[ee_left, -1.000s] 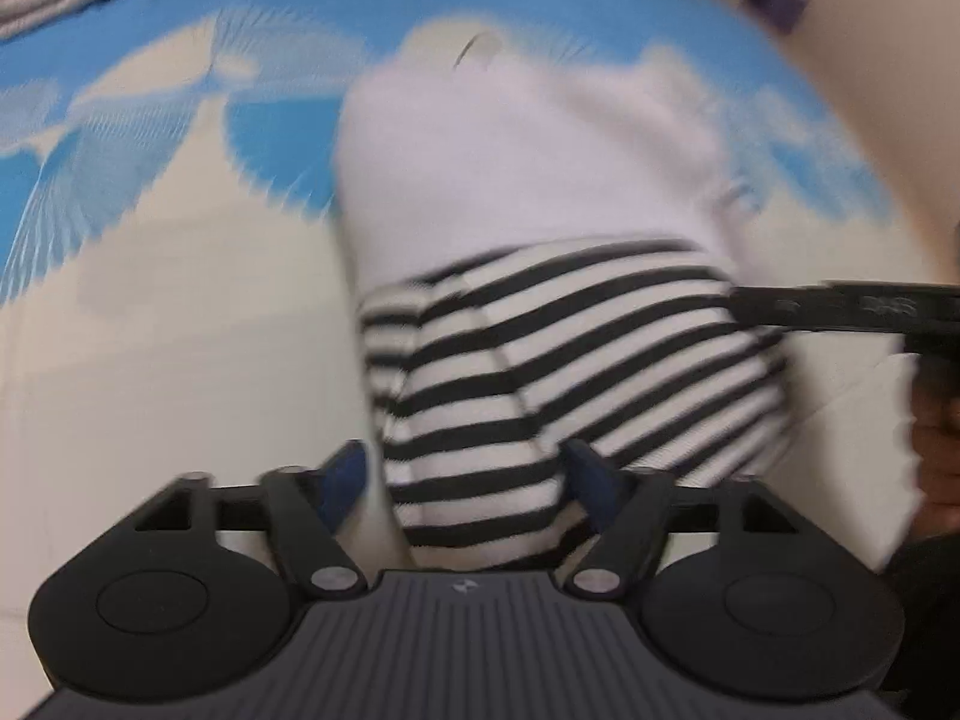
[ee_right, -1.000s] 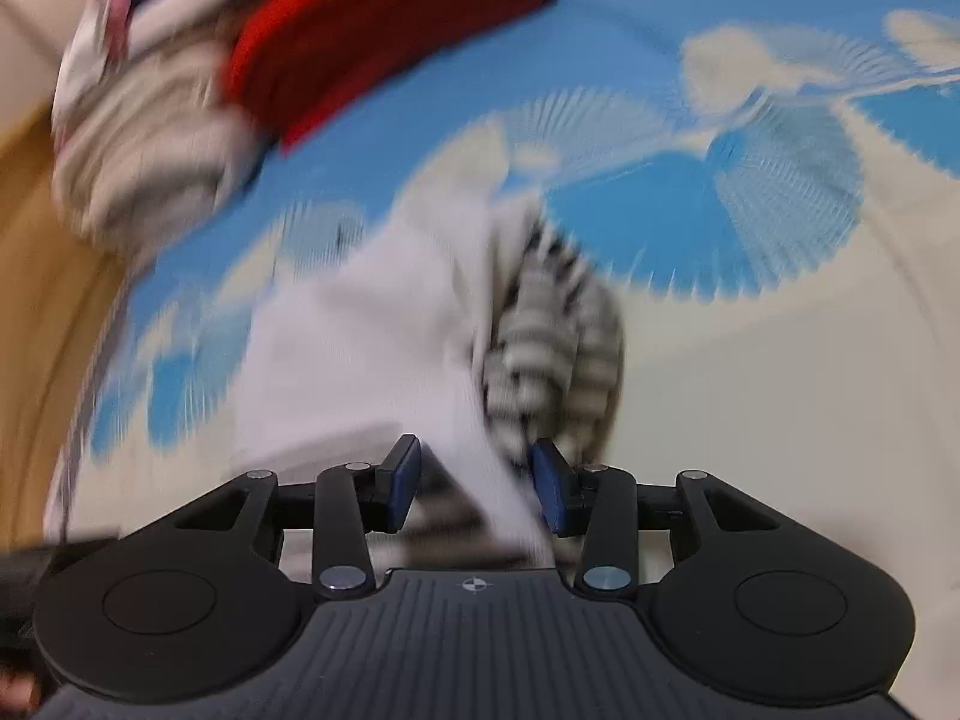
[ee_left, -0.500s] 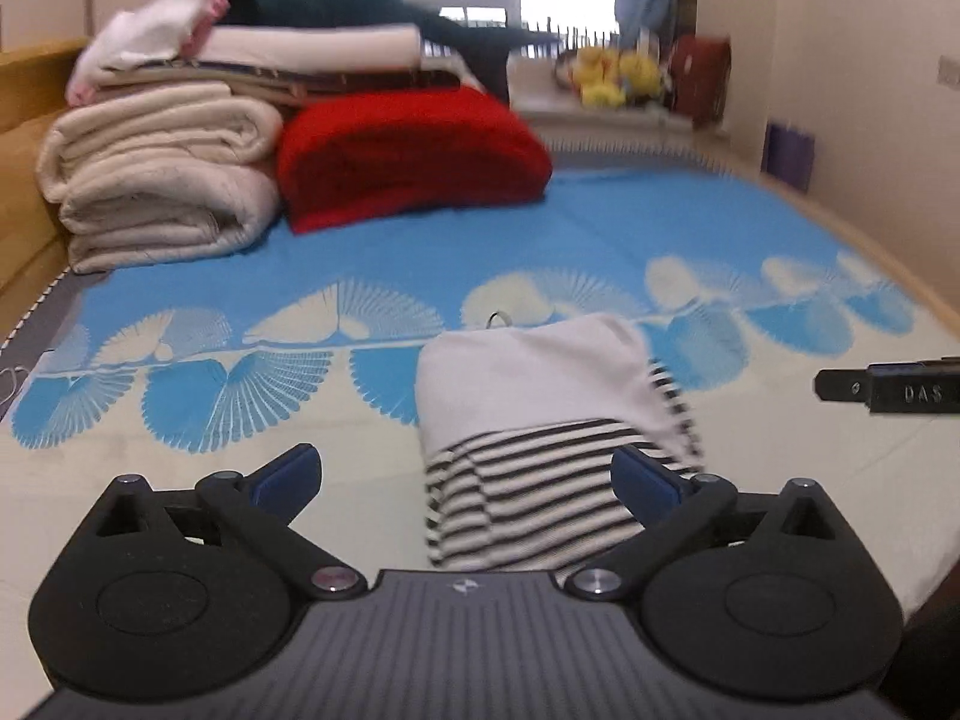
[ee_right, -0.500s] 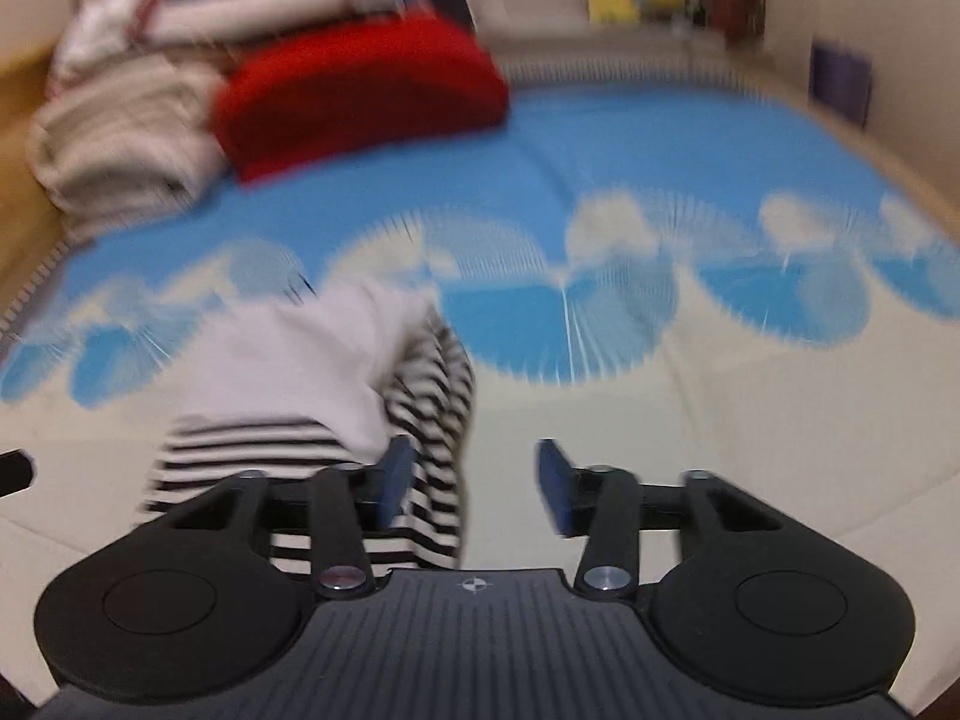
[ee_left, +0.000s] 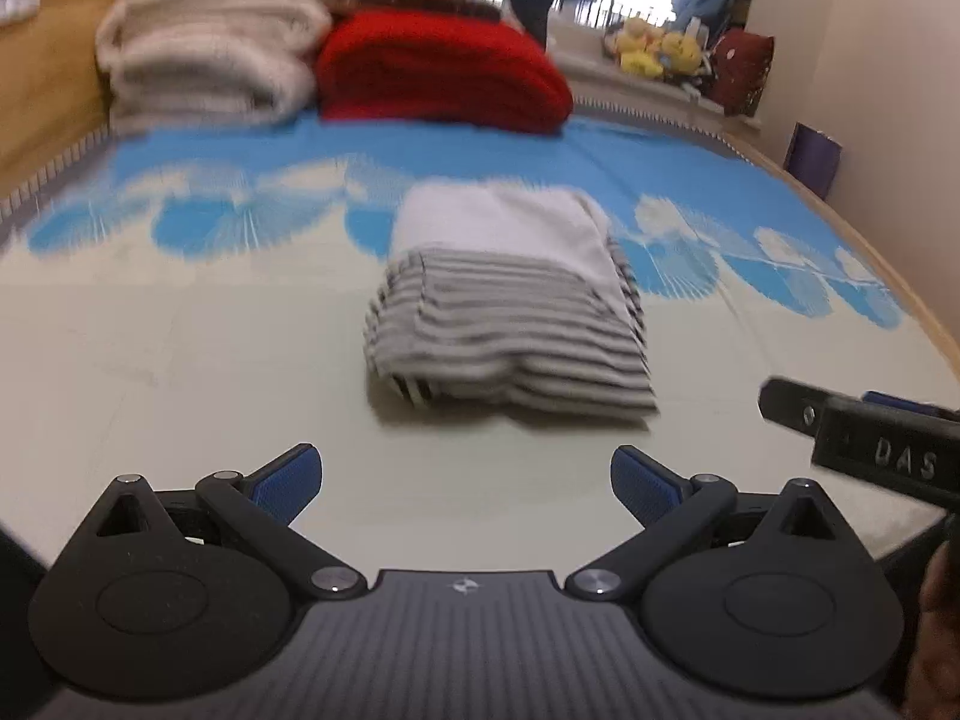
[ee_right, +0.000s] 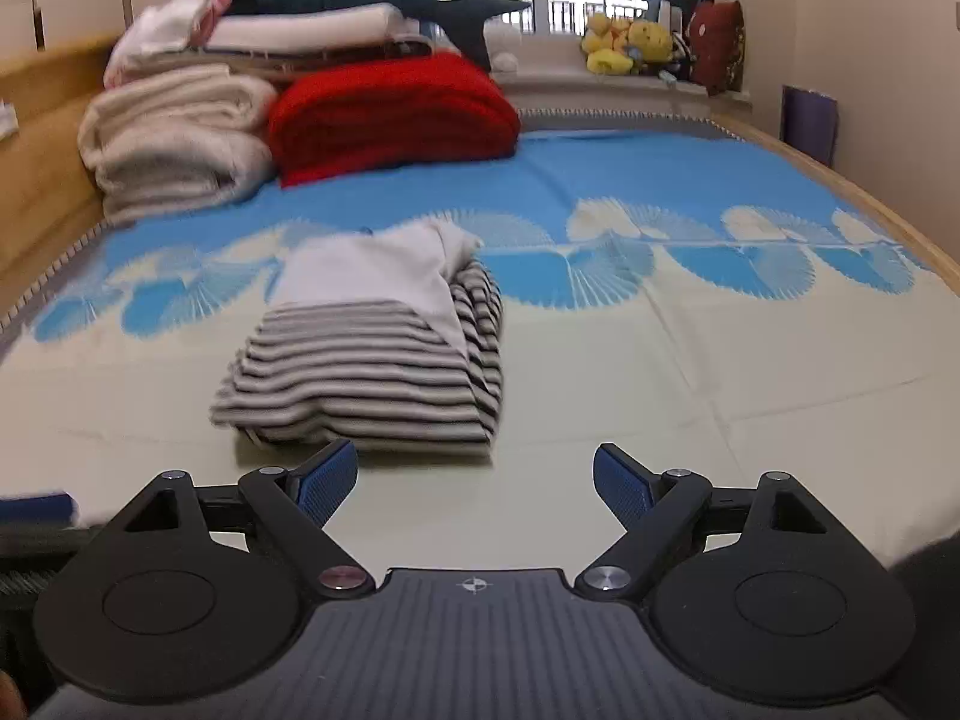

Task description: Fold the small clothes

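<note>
A small white garment with black-and-white stripes (ee_left: 510, 306) lies folded into a compact bundle on the bed; it also shows in the right wrist view (ee_right: 378, 348). My left gripper (ee_left: 467, 483) is open and empty, drawn back in front of the bundle. My right gripper (ee_right: 476, 483) is open and empty, just in front of and slightly right of the bundle. The right gripper's tip shows at the right edge of the left wrist view (ee_left: 864, 438).
The bed has a blue and cream fan-pattern sheet (ee_right: 690, 312). A red folded blanket (ee_right: 390, 114) and cream blankets (ee_right: 174, 138) are stacked at the far left by a wooden headboard. Stuffed toys (ee_right: 624, 42) sit on the windowsill. A wall runs along the right.
Both grippers let go of the garment, opened wide and pulled back toward me. The garment now lies folded on the bed.
</note>
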A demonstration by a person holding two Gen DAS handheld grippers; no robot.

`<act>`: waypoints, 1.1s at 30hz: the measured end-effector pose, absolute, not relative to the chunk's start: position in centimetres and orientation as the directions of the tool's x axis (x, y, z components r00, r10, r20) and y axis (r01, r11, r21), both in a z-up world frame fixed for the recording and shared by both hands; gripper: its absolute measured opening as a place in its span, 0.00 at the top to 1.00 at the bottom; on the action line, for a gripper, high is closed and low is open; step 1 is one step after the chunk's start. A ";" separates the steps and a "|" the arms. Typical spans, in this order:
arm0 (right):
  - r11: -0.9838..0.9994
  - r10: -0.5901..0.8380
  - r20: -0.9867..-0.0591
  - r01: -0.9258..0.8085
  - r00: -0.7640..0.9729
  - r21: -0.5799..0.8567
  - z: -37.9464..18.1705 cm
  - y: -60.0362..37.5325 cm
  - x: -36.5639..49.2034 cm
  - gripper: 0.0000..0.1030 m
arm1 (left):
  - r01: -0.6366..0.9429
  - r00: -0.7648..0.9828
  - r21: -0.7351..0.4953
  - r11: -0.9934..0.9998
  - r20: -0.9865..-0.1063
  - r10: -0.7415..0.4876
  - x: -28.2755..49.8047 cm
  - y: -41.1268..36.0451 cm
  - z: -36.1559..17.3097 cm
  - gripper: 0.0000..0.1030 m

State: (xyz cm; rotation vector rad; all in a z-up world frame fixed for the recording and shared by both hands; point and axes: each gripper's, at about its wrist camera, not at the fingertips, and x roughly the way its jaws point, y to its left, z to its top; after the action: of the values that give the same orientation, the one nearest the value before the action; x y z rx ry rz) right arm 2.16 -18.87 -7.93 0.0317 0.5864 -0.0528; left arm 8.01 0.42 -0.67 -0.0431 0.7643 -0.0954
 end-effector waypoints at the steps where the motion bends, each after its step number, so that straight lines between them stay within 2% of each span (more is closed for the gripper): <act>1: 0.999 -0.042 -0.545 0.051 0.838 0.002 -7.9 -18.6 2.5 0.14 | 0.069 0.726 -0.062 0.996 -0.681 -0.093 8.4 0.6 -0.7 0.00; 5: 0.997 -0.066 -0.560 0.037 0.826 -0.062 -9.0 -17.7 3.5 0.13 | 0.046 0.706 -0.081 0.996 -0.702 -0.090 9.5 1.5 -1.6 0.00; 33: 0.997 -0.046 -0.580 0.001 0.813 -0.077 -9.8 -15.6 4.4 0.13 | 0.040 0.696 -0.102 0.994 -0.711 -0.101 9.9 1.7 -2.0 0.00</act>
State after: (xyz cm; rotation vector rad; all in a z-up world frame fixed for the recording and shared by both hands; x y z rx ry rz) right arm 4.37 -15.60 -9.75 -0.0738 0.6211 -0.0250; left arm 9.95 1.71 -2.01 -0.0809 0.7977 -0.0791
